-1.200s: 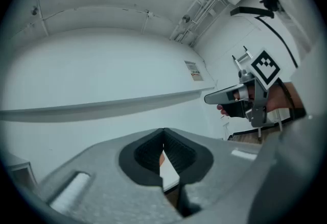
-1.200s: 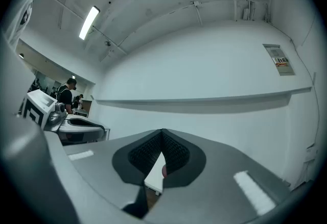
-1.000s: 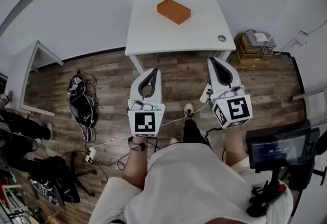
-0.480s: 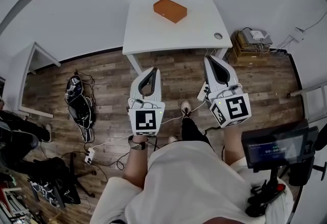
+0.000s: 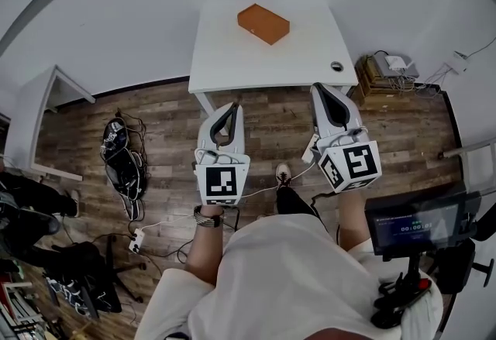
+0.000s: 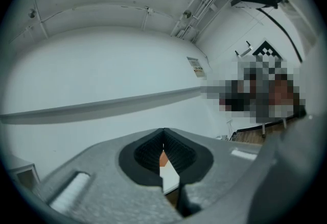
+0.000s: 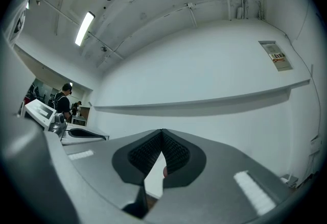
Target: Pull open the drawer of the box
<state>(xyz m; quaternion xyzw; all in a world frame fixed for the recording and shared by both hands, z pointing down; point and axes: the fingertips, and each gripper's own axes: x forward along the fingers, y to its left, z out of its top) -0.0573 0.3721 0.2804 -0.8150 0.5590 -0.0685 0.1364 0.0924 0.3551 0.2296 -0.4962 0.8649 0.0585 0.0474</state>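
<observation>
An orange box [image 5: 263, 23] lies flat on the far middle of a white table [image 5: 232, 60]; its drawer front cannot be made out from here. My left gripper [image 5: 230, 108] and right gripper [image 5: 319, 89] hang side by side over the wooden floor, short of the table's near edge, both pointing at it. Both are shut and hold nothing. In the left gripper view the jaws [image 6: 163, 133] meet at their tips, and a sliver of the orange box [image 6: 162, 158] shows through the gap below. The right gripper view shows its jaws [image 7: 162, 133] closed too, before a white wall.
A cable hole [image 5: 336, 66] sits at the table's near right corner. A second white table [image 5: 39, 110] stands at the left. A black bag and cables [image 5: 124, 164] and a power strip [image 5: 137, 236] lie on the floor. Stacked gear [image 5: 387, 67] is right of the table, a screen [image 5: 418, 224] at lower right.
The head view has swayed a little, so the table and box sit slightly shifted in frame. Both grippers stay shut in about the same place.
</observation>
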